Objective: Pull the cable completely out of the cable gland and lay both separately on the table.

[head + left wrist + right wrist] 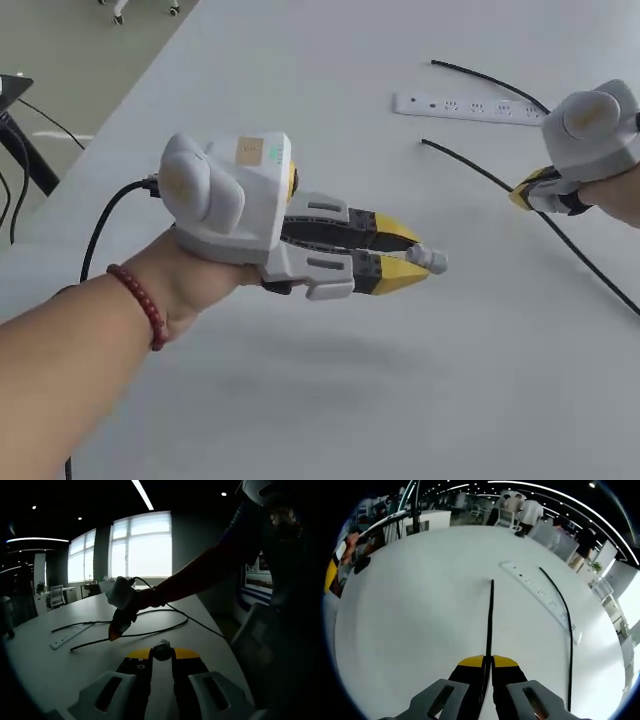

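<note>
The big white desk [330, 120] holds a long black cable [490, 625]. In the head view it runs from upper middle to lower right. It looks thin, bendy and light. The right gripper [527, 193] pinches it near its free end. Mid-frame, the left gripper [414, 259] pinches the small, hard cable gland [431, 262], pointing right.

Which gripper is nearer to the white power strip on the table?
Right. The right gripper, shut on the black cable, is close to the right end of the power strip; the left gripper, holding the cable gland, is farther away, toward the person.
</note>
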The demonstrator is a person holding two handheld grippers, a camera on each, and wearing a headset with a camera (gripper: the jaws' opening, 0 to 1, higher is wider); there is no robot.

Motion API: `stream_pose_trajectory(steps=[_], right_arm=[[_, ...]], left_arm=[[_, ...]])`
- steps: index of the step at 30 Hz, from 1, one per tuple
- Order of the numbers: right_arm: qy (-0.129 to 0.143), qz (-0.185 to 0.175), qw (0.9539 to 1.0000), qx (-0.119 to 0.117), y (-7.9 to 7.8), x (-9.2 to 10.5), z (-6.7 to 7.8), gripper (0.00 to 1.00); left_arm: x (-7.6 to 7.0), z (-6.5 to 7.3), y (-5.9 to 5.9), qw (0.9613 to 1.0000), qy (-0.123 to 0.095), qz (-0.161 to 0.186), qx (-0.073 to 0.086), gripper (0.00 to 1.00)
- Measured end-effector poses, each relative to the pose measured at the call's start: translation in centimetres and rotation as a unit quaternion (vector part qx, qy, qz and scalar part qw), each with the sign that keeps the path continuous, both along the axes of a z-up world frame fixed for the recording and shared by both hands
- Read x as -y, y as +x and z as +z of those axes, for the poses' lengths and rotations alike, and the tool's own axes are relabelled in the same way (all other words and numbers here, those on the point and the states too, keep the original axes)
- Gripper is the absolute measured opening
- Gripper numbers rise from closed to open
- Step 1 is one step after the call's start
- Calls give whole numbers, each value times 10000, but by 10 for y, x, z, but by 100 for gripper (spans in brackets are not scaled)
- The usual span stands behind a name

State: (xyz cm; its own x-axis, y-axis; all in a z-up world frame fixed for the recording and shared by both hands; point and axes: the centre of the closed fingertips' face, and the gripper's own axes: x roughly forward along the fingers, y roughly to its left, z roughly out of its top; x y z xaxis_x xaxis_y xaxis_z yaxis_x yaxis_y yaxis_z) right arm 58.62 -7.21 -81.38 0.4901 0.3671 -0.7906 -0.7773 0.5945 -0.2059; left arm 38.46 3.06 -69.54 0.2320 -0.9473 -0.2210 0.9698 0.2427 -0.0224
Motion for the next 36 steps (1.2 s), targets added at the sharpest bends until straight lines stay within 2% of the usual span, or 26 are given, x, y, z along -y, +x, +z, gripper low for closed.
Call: stream_pose_trajectory(steps=[13, 16, 19, 24, 29, 31, 34, 36], right_arm=[[49, -89, 9996, -251, -4, -1, -10, 1], [33, -62, 9997, -233, -6, 0, -7, 2], [159, -178, 9993, -283, -8, 0, -3, 12], [194, -90, 9996, -179, -14, 0, 5, 12], [330, -33, 9994, -138, -23, -2, 16, 17], [372, -9, 9993, -66, -25, -2, 22, 26], [487, 38, 9988, 32, -33, -3, 32, 30], [560, 48, 9984, 79, -39, -3, 37, 38]], left_arm=[[1, 1, -2, 10000, -74, 28, 2, 16], [2, 2, -3, 10000, -82, 21, 0, 16], [2, 3, -3, 10000, -94, 26, 9, 16], [3, 4, -3, 10000, -94, 30, 13, 16], [5, 4, -3, 9999, -104, 30, 6, 16], [7, 4, -4, 9999, -111, 25, 0, 16], [8, 3, -5, 9999, -108, 21, -8, 16], [9, 2, -6, 10000, -94, 13, -22, 16]])
